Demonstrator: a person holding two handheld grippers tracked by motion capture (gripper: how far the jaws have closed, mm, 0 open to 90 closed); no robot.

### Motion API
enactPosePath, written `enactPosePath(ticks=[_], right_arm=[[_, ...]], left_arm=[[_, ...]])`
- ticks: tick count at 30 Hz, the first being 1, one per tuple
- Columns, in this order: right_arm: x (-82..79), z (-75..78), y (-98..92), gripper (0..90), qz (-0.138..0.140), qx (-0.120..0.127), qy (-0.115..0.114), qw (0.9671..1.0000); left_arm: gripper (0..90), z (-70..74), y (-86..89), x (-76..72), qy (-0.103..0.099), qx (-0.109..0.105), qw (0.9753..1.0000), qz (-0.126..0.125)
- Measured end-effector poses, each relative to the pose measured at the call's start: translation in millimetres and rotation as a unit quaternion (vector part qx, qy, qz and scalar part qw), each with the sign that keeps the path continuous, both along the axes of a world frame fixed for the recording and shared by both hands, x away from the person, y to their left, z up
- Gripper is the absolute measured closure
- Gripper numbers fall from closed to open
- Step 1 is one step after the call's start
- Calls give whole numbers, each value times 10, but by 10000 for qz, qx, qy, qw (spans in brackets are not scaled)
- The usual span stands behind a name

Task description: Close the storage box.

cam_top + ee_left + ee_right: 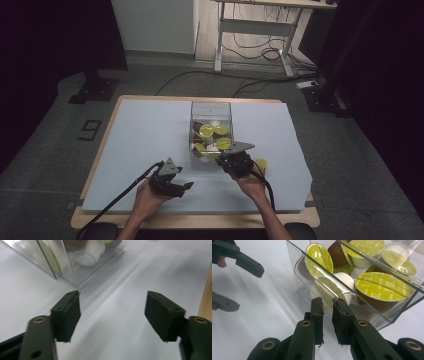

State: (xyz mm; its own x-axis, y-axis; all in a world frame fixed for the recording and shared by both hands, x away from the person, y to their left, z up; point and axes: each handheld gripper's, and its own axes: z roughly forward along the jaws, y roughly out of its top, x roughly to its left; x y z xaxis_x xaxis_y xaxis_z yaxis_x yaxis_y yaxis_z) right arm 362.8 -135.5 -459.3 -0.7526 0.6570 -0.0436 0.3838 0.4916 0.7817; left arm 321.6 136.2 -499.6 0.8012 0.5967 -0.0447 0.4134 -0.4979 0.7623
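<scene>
black jaws of the right gripper [327, 315] are pinching together on the front wall of the clear plastic box [312, 277], right of centre in the right gripper view, its curved lip caught between them. yellow-lidded coffee capsules [382, 286] are crowding behind that wall, at the upper right. my worry: thin slick plastic could be slipping out of the pinch, or the box could be tipping and spilling capsules if it's pulled hard. one stray capsule [261, 163] is sitting just right of that gripper in the high view. left gripper [112, 315] is hanging wide apart, empty, near the box corner. pale blue sheet [145, 130] is covering the wooden table [200, 220]; beyond, at the top, a grey floor, loose cables and a desk frame [255, 30], dark at both sides.
</scene>
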Motion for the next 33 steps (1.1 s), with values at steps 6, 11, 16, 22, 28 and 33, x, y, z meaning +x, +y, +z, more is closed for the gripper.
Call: enactPosePath(ticks=[6,11,16,22,28,33], right_arm=[[39,-6,-2,784,-33,55,27,10000],[68,-7,1,784,-61,45,18,10000],[107,-9,6,784,-94,70,14,9999],[151,-10,13,784,-168,88,33,9998],[185,-13,16,784,-198,101,33,9997],[224,-16,20,784,-222,111,26,9997]], left_arm=[[171,-97,12,33,241,66,9997,-75],[140,-154,-3,43,257,268,9993,-82],[73,-207,0,63,345,338,9988,-79],[2,-258,6,84,437,500,9977,-114],[0,-265,6,81,412,583,9974,-92],[0,-272,7,72,331,782,9963,-95]])
